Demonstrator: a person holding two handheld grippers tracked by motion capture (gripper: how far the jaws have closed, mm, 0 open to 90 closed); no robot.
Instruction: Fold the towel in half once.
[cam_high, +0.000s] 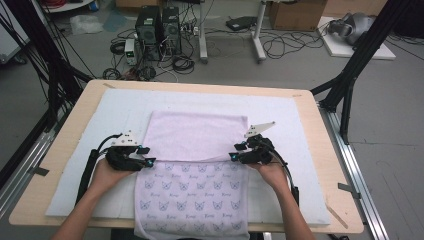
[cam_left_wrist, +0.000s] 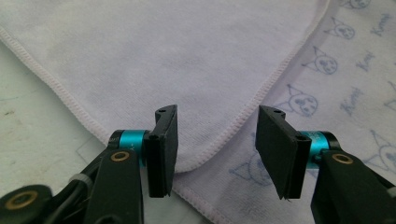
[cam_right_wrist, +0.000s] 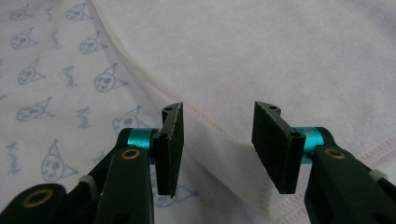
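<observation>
Lilac towel (cam_high: 197, 150) lies mid-table on white mat (cam_high: 90, 145), far half folded back plain side up over the cat-print near half, near edge hanging off the table (cam_high: 65, 100). Left gripper (cam_high: 145, 156) at fold's left corner, jaws open, nothing pinched. Right gripper (cam_high: 235, 152) at right corner, jaws open too. No containers.
</observation>
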